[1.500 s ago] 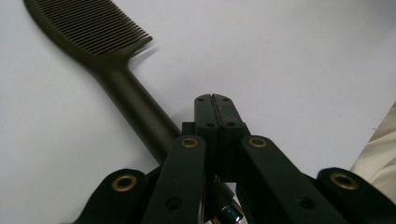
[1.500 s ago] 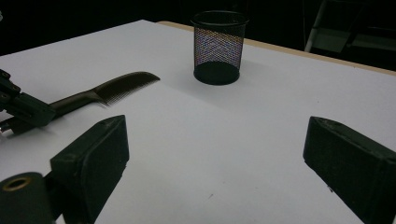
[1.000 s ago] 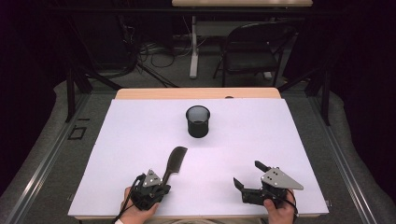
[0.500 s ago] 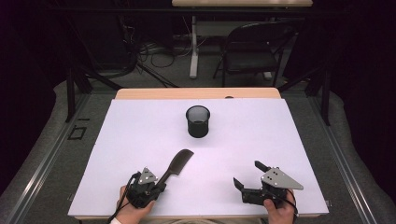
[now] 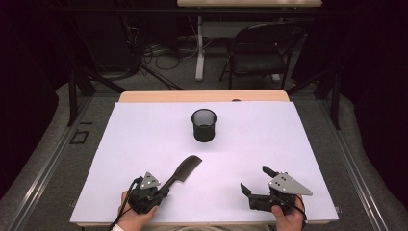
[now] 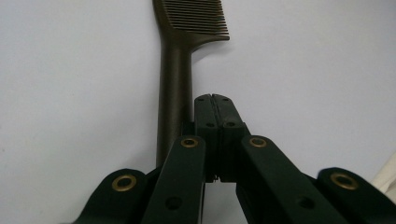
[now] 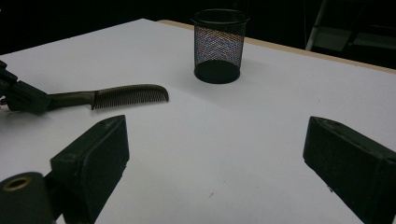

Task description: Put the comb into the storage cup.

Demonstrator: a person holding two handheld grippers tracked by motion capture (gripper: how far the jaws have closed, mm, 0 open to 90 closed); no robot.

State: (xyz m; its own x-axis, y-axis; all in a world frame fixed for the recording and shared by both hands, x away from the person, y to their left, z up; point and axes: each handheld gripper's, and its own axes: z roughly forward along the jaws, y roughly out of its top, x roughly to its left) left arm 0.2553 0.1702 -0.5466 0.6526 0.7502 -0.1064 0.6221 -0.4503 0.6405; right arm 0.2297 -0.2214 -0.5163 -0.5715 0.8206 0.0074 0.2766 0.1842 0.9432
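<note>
Comb (image 5: pixel 183 171) handle end hidden in the clamped left gripper (image 5: pixel 153 191), teeth angled toward the mesh cup (image 5: pixel 204 125), right gripper (image 5: pixel 257 185) gaping empty nearby, white table (image 5: pixel 144 125), dark room, chair (image 5: pixel 257 50) behind.

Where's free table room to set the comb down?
Bare stretches: between the comb and the right hand-held gripper; both sides of the mesh cup; the table's far corners. Crowded only at the near edge, around the left hand-held gripper.

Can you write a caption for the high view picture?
Left gripper holds a dark plastic comb near a black mesh cup.
</note>
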